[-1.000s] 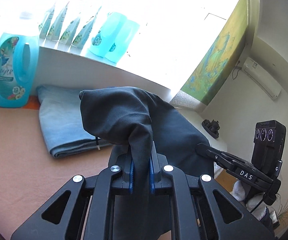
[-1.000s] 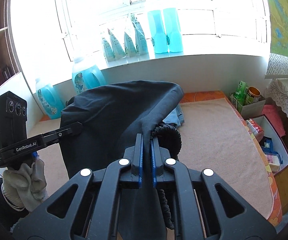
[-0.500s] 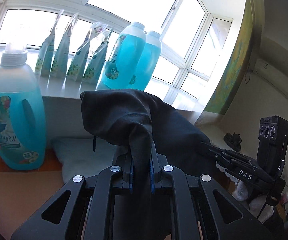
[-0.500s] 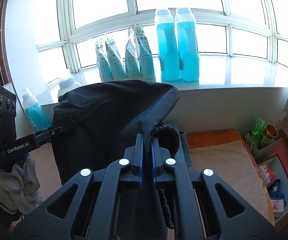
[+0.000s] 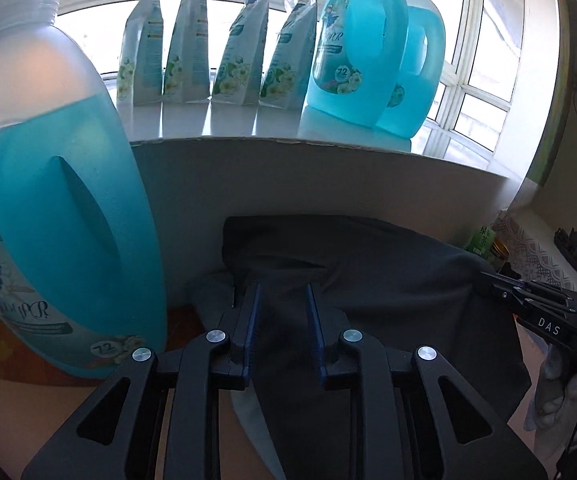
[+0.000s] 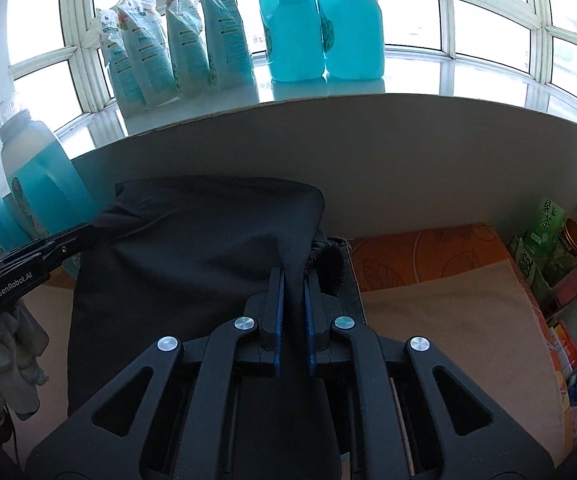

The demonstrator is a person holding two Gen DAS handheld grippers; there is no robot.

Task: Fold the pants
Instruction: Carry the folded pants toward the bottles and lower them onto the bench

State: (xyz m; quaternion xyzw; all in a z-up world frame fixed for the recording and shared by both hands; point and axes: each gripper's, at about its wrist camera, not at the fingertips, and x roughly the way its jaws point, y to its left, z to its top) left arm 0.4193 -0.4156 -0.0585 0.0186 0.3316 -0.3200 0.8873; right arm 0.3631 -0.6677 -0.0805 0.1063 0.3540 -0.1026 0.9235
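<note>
My left tool (image 5: 281, 300) has just been spreading, dark pants (image 5: 388, 280) loose between its pads | my right tool (image 6: 293, 280) pinches the waistband | pants draped on the tabletop (image 6: 448, 308) below the windowsill (image 6: 328, 128).

Daylight pours through the white-framed window (image 6: 468, 20) ahead of me; below its glossy sill (image 5: 248, 128) a pale wall (image 6: 408, 168) drops to a beige mat (image 6: 448, 320).

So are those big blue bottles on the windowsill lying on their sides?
No, the two blue bottles stand upright on the windowsill, beside a row of pouches.
</note>
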